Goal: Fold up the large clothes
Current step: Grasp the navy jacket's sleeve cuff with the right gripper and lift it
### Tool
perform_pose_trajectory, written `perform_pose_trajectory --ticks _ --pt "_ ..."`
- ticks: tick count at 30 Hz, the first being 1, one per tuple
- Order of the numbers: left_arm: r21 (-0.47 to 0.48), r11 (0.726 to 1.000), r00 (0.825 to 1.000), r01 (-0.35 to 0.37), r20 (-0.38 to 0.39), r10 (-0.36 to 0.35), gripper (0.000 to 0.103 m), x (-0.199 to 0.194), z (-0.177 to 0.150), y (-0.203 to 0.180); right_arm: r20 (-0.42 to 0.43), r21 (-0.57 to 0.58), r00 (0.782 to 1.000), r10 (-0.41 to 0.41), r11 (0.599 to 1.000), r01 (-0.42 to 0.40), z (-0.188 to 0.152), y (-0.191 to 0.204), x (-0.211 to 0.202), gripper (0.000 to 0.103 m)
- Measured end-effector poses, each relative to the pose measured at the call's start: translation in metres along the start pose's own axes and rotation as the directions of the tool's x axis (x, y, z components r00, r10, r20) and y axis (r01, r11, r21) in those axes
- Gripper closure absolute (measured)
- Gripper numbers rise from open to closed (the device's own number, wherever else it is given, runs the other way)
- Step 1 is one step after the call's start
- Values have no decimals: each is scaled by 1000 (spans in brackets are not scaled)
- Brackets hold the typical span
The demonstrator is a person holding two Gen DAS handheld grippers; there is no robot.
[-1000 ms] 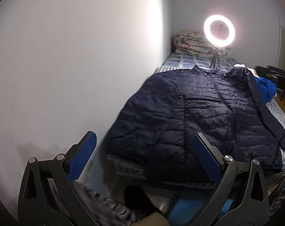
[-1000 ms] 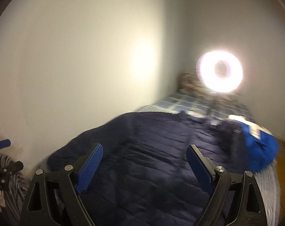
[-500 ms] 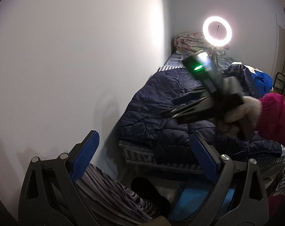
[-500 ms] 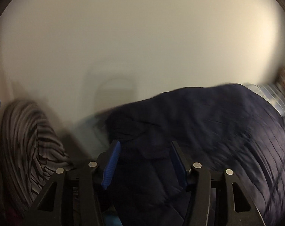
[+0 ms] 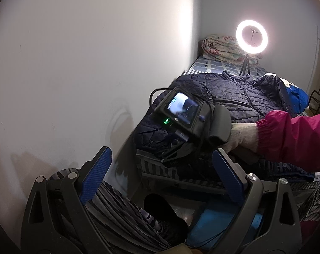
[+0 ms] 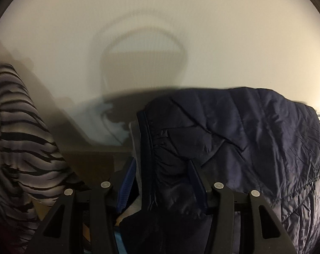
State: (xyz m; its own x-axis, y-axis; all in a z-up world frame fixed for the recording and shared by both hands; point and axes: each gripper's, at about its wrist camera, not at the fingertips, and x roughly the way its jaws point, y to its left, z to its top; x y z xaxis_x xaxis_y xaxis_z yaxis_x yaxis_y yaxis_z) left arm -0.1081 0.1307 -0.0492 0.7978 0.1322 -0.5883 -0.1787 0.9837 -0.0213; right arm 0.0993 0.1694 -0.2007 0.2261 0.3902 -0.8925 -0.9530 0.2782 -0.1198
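Note:
A dark navy quilted jacket [image 5: 234, 99] lies spread on the bed. My left gripper [image 5: 160, 175] is open and empty, held off the bed's foot end and apart from the jacket. My right gripper [image 6: 162, 180] is at the jacket's hem corner near the wall, and its jaws have closed onto the bunched navy fabric [image 6: 172, 169]. In the left wrist view the right gripper's body [image 5: 187, 124] shows low over that corner, held by a gloved hand with a magenta sleeve [image 5: 295, 139].
A white wall [image 5: 86, 63] runs along the bed's left side. A lit ring light on a tripod [image 5: 252, 37] and a rolled blanket [image 5: 221, 46] stand at the far end. A blue garment [image 5: 297, 99] lies at the right. Striped fabric [image 6: 18, 139] is at my near left.
My right gripper swung left and down to the jacket's near corner by the wall and its jaws closed in on the fabric. My left gripper drew back slightly and stayed open.

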Motion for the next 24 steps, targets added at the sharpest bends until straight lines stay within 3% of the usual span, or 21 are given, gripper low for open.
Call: perform_pose_trajectory --ticks 2,5,6,8,12,17,20,24 --pt "-3 1000 1000 1 -1 -1 5 1 0 1 -10 -15 1000 -3 1000 3 2 4 8 52" --pt "-7 1000 1000 1 2 -1 7 3 0 4 -13 -12 1000 -13 1000 13 2 4 12 75" --pt "-4 1000 1000 0 2 0 10 4 0 4 -4 6 1000 -3 1000 3 2 3 10 88" --pt "4 1000 1000 2 -5 -2 12 6 1 2 26 53 999 21 998 -23 2 -4 3 95" --pt "16 1000 1000 18 1 -18 12 9 6 -1 139 163 989 45 984 -67 1 -31 -28 98" --pt "43 999 999 27 42 -29 13 10 18 -9 265 315 964 -11 946 -76 -10 -73 -73 99" --pt "56 997 997 52 53 -55 17 14 29 -16 334 423 942 -32 898 -119 -24 -110 -105 99" --pt "67 996 995 66 64 -70 18 16 44 -23 432 572 902 -19 779 -257 -53 -162 -141 99"
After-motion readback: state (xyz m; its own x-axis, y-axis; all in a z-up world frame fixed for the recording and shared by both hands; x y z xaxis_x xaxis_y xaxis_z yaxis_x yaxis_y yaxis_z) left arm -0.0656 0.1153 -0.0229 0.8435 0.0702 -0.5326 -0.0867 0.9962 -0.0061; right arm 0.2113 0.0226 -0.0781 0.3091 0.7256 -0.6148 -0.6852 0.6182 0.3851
